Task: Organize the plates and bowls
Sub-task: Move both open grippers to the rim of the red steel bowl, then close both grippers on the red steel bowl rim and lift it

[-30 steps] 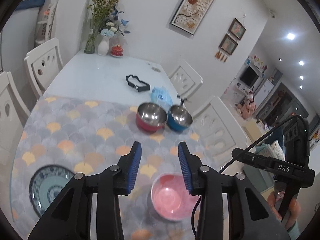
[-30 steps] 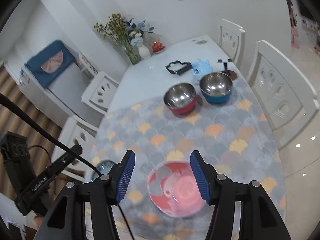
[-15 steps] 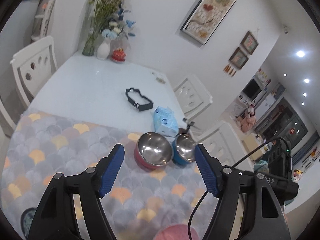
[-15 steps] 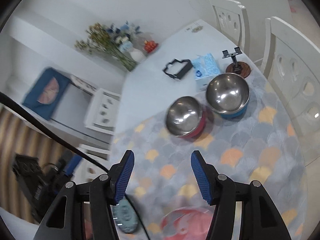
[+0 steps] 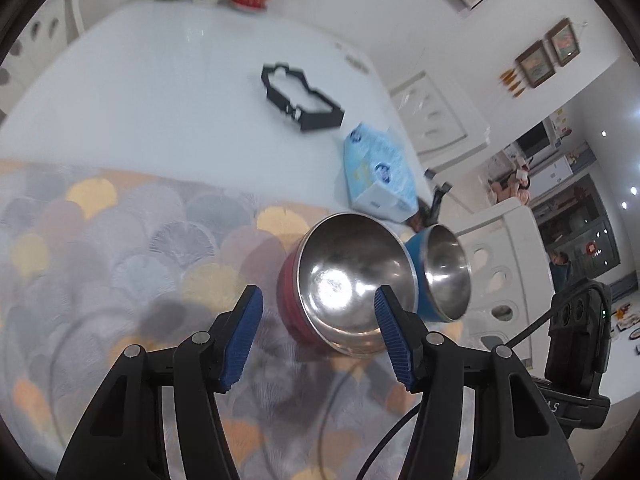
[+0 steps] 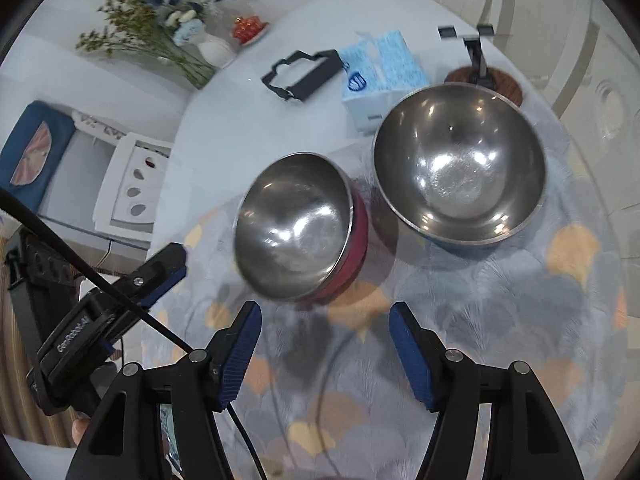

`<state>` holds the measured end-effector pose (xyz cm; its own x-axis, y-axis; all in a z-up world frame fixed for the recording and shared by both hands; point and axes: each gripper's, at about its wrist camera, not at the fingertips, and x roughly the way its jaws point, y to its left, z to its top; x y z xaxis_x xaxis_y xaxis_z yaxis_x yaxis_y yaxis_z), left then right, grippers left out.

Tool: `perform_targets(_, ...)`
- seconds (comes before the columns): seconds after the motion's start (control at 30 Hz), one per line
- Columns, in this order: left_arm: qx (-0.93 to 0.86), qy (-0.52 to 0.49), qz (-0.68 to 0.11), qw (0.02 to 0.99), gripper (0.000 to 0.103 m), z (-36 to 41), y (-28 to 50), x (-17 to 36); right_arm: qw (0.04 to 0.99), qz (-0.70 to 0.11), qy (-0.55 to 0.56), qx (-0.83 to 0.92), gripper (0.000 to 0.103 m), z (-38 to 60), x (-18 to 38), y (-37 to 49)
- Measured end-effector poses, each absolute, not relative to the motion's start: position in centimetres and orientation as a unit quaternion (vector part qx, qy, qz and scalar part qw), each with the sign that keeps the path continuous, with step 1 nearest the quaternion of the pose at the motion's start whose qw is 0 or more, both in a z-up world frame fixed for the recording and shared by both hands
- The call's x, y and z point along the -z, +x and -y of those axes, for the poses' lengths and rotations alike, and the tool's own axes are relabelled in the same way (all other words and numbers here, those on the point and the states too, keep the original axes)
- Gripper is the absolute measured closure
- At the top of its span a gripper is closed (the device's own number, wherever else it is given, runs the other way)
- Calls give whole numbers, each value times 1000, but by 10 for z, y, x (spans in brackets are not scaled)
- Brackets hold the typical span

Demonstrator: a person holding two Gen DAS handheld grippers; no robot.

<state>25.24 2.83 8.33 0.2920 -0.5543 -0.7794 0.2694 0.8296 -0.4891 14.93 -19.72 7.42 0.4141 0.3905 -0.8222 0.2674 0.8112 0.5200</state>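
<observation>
Two steel-lined bowls stand side by side on the patterned mat (image 5: pixel 120 248): a red bowl (image 5: pixel 352 280) and, to its right, a blue bowl (image 5: pixel 444 272). My left gripper (image 5: pixel 318 308) hovers at the red bowl's near left side. Its jaws are closing, one finger over the bowl's inside and the other outside its left wall, with no pad pressing. In the right wrist view the red bowl (image 6: pixel 296 232) and blue bowl (image 6: pixel 460 164) lie ahead. My right gripper (image 6: pixel 325 316) is just short of the red bowl, jaws opening and nothing between them.
Beyond the bowls lie a blue tissue pack (image 5: pixel 380 168), a black frame (image 5: pixel 300 96) and a phone stand on a wooden base (image 6: pixel 480 64). A vase of flowers (image 6: pixel 168 36) stands at the far end. White chairs (image 6: pixel 132 184) ring the table.
Both grippers have come forward and down to the two bowls, which now loom large. The pink plate and the patterned plate have dropped out of view. The right jaws stand wider.
</observation>
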Motion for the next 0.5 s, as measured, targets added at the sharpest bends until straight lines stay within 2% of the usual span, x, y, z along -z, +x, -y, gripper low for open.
perform_targets(0.2,273,-114,-552,780,48,-9,267,-62,780,-540,315,-29,39,205,-52,175)
perform_targets(0.23,274,-113,-553,779,52,-7,268,-60,779,-541,316,-29,39,206,-47,179)
perform_targets(0.27,277,-113,-555,776,61,-5,271,-57,779,-541,316,-30,39,206,-44,183)
perform_targets(0.4,274,-116,-564,771,70,-3,278,-45,778,-546,309,-29,42,203,-34,193)
perform_targets(0.5,269,-117,-563,773,79,-6,281,-41,778,-550,302,-32,49,200,-27,198)
